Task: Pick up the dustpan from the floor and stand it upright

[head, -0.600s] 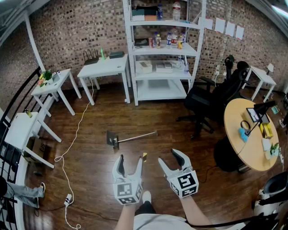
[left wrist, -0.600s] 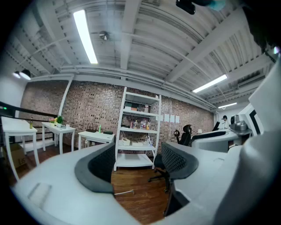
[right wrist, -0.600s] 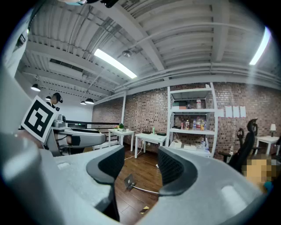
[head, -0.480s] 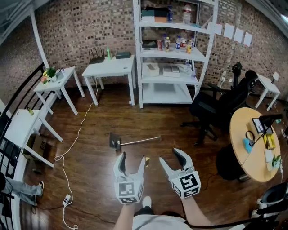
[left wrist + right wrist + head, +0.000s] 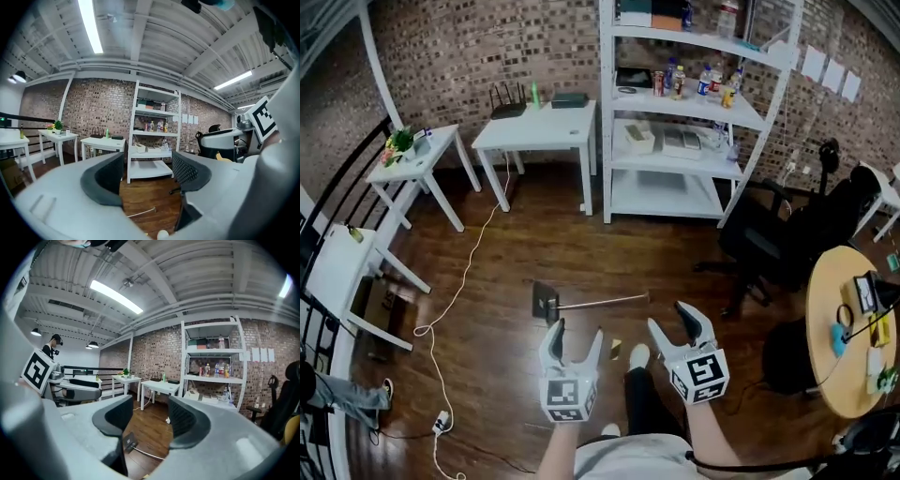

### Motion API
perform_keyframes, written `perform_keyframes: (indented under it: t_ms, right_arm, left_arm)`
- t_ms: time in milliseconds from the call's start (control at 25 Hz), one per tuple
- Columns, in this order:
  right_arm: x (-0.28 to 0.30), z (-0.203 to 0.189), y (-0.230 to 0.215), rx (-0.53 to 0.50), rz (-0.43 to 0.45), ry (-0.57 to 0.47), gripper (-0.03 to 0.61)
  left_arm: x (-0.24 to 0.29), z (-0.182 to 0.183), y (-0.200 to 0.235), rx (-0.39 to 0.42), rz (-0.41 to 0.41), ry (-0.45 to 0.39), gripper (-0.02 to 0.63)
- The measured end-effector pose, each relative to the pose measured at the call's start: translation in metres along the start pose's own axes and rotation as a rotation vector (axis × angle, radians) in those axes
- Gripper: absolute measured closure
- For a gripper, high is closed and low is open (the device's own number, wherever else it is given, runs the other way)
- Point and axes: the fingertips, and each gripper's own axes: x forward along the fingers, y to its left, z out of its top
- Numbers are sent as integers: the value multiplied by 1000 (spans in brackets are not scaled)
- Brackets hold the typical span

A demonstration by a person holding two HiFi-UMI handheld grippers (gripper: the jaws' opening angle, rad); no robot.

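Note:
The dustpan [image 5: 547, 301] lies flat on the wooden floor, its dark pan to the left and its long metal handle [image 5: 605, 302] stretching right. In the right gripper view the pan [image 5: 129, 442] shows low between the jaws, and part of the handle [image 5: 143, 213] shows in the left gripper view. My left gripper [image 5: 576, 342] hovers just short of the dustpan, open and empty. To its right, my right gripper [image 5: 672, 330] is also open with nothing between its pads. Both are held above the floor and point roughly level.
A white shelf unit [image 5: 689, 112] with bottles stands ahead, white tables [image 5: 539, 131] to its left. A white cable [image 5: 459, 291] runs across the floor at left. Black office chairs [image 5: 778, 239] and a round wooden table [image 5: 844, 337] stand right. My shoe [image 5: 638, 356] shows below.
The view has moved forward and slightly right: the dustpan now lies closer to the grippers. Both grippers stay open. A leg has stepped forward between them.

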Motion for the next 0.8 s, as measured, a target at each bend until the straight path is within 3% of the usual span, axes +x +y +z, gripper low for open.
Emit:
perform_keyframes:
  t_ms: [200,400,520,640,800]
  right_arm:
    - [100,-22,-73,66,21,0,356]
    - [201,-27,-129,78,89,31,356]
    - [255,-48,-166,74,123,84,356]
    - [312,-81,-209,-7,176,170,356]
    - [366,-139,-234,-108,300,317,356]
  left_arm:
    - [108,-12,20,1,5,-6,307]
    - [230,-18,46,44,-7,91,299]
    - [295,-26,55,19,-26,95,296]
    - [368,-51,53,6,-65,116,273]
    - [431,-105,58,-19,-46,242,273]
